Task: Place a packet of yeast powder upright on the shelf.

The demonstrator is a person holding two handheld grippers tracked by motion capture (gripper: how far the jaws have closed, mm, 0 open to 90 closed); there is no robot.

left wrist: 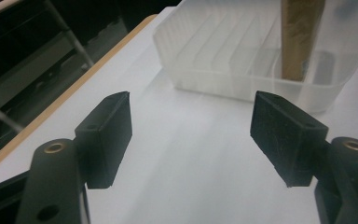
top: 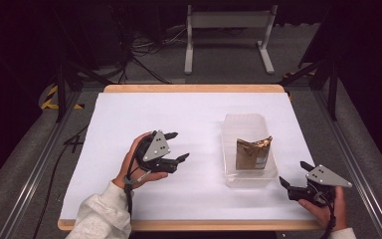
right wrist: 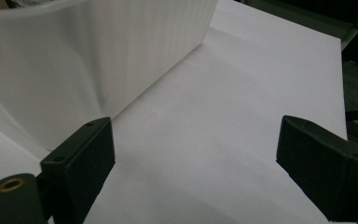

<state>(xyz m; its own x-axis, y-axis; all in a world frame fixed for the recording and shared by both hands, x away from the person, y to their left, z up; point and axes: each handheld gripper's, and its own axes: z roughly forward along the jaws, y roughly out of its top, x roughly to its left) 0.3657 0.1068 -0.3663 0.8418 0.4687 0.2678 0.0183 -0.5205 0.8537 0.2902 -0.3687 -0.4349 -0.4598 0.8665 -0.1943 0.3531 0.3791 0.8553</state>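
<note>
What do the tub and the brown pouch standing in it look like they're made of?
The tub looks like thin translucent plastic, milky and faintly glossy: the pouch shows through its ribbed wall in the left gripper view. The pouch looks like brown kraft paper, possibly with a foil or film layer: it is matte and creased, with a crumpled top edge that catches some light. Its label is too small to read.

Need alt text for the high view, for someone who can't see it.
A clear plastic tub holding an upright brown paper bag sits on a white-covered table. The left gripper, jaws open and empty, is to the tub's left; the right gripper, also open, is at the tub's near right corner.
</note>
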